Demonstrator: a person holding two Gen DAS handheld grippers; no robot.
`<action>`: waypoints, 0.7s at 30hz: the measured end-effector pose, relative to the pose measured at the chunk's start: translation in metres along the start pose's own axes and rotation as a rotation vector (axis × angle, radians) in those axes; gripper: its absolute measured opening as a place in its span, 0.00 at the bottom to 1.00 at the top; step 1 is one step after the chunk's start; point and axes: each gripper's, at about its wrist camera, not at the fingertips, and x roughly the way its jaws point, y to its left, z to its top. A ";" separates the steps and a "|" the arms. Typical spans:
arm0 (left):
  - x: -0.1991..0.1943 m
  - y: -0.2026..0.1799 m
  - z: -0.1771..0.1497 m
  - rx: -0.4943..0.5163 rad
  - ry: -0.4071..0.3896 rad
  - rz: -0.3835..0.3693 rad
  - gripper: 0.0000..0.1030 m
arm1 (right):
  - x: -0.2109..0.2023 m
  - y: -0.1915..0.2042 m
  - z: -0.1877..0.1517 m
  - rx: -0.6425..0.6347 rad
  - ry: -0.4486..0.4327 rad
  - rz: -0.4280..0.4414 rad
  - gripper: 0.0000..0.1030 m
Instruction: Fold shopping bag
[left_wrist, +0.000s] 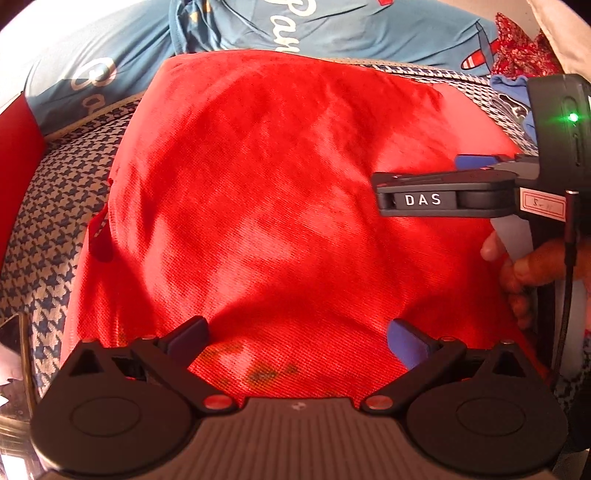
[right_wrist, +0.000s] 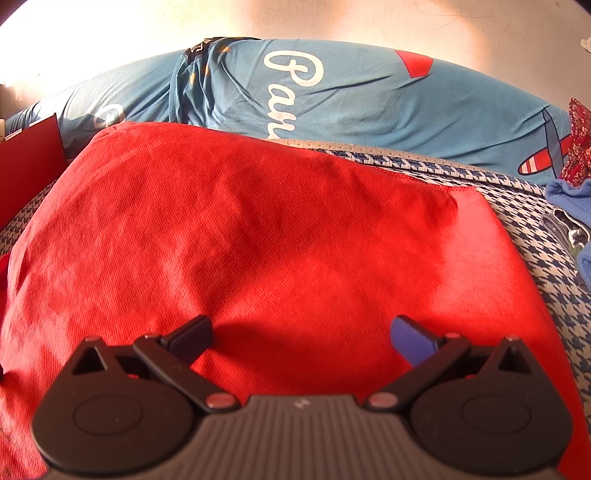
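Observation:
A red woven shopping bag (left_wrist: 266, 192) lies spread flat on a blue-and-white houndstooth cover (left_wrist: 48, 206); one of its handles (left_wrist: 100, 236) sticks out at the left edge. My left gripper (left_wrist: 297, 338) hovers over the bag's near edge, open, nothing between its blue pads. In the left wrist view the right gripper (left_wrist: 436, 184) reaches in from the right above the bag, seen side-on, held by a hand (left_wrist: 524, 269). In the right wrist view the right gripper (right_wrist: 301, 338) stands open over the bag (right_wrist: 258, 229), empty.
A blue pillow with white lettering (right_wrist: 332, 99) lies beyond the bag. Blue cloth (right_wrist: 572, 206) and red floral fabric (right_wrist: 578, 140) sit at the right. A red box (right_wrist: 29, 162) stands at the left, a metal rail (left_wrist: 22, 354) at the lower left.

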 end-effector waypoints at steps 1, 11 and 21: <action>0.000 0.000 0.000 0.000 0.001 -0.003 1.00 | 0.000 0.000 0.000 0.000 0.000 0.000 1.00; 0.000 0.001 0.004 -0.009 -0.023 0.002 1.00 | 0.000 0.000 0.000 0.001 -0.001 -0.001 1.00; 0.005 0.023 0.011 -0.107 -0.062 0.085 1.00 | 0.000 0.000 0.000 0.001 -0.001 -0.001 1.00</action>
